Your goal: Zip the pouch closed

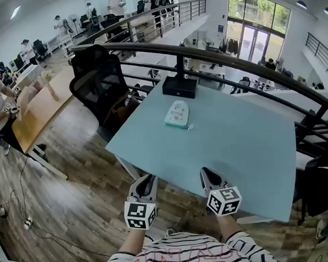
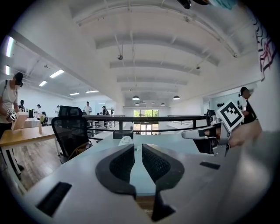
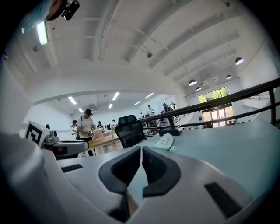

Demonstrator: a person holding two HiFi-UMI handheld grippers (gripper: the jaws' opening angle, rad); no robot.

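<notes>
Pale-green pouch [image 1: 177,114] flat on blue table [image 1: 249,149], black box [image 1: 179,87] behind

An open-plan office: left of the pale green table [image 1: 249,144] stand a black mesh office chair [image 1: 96,79] and long wooden desks [image 1: 42,108]. A black metal railing [image 1: 220,55] curves behind it.

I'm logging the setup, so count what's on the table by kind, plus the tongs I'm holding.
Pouch: 1
Black box: 1
Tongs: 2, left tongs and right tongs
Total: 4
</notes>
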